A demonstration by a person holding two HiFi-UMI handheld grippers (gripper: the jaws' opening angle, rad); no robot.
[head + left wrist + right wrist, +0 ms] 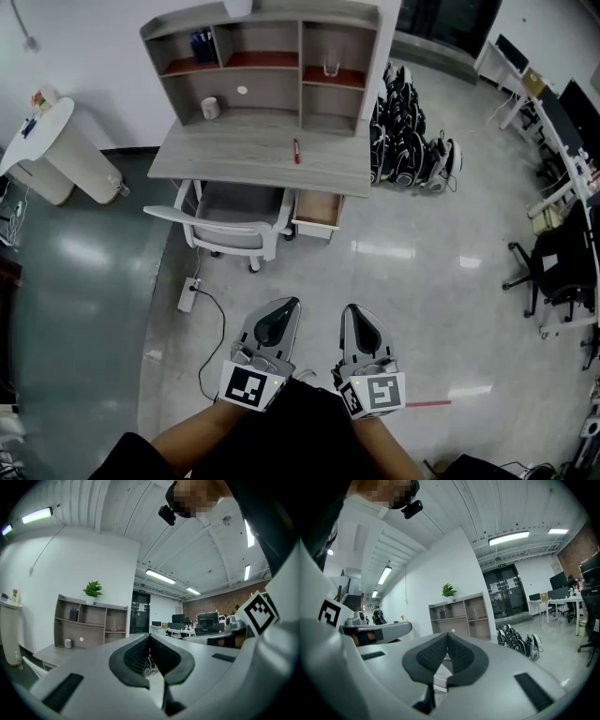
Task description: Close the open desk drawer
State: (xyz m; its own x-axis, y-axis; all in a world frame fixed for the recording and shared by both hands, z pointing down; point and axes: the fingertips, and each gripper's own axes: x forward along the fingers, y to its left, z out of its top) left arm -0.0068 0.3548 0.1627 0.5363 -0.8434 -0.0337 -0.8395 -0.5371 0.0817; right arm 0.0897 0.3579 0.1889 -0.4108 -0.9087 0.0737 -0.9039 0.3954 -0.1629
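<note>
Well, left gripper (284,307) and right gripper (355,316), jaws together, empty; an off-centre shove could jam the open pale wooden drawer (317,210).

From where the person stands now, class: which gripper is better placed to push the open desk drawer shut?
Right, probably. Both grippers are shut, empty and far from the desk, but the chair stands ahead of the left gripper, while bare floor leads from the right gripper to the drawer.

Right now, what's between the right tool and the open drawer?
Only bare floor lies between the right tool and the open drawer, per the head view; the chair stands left of that stretch.
</note>
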